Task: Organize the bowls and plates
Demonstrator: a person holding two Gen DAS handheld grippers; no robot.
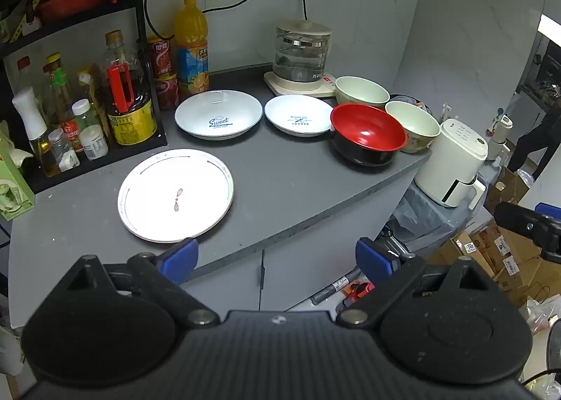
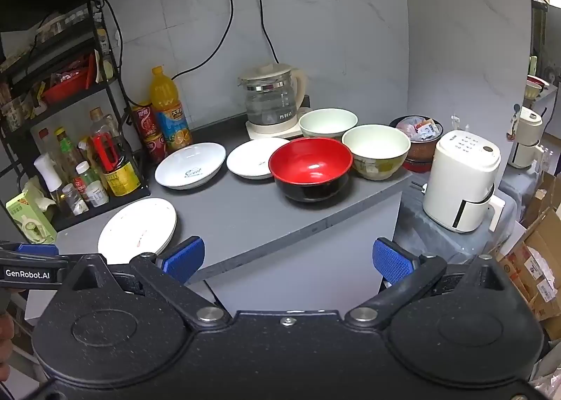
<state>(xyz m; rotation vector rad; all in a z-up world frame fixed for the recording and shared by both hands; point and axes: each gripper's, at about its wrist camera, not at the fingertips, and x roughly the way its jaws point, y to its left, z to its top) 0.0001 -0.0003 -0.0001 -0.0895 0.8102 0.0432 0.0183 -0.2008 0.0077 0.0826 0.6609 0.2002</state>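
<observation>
Two grippers wide open, empty | left gripper [image 1: 277, 254] low centre, flat plate [image 1: 175, 195] just up-left of it, nearest | right gripper [image 2: 287, 258] low centre, red bowl [image 2: 310, 168] straight above, mid-frame | likely left takes plate.

A home kitchen we see, grey counter [image 2: 245, 217] ahead, kettle [image 2: 271, 98] at twelve o'clock, condiment rack [image 1: 80, 91] at ten, air fryer [image 2: 463, 182] at two.
</observation>
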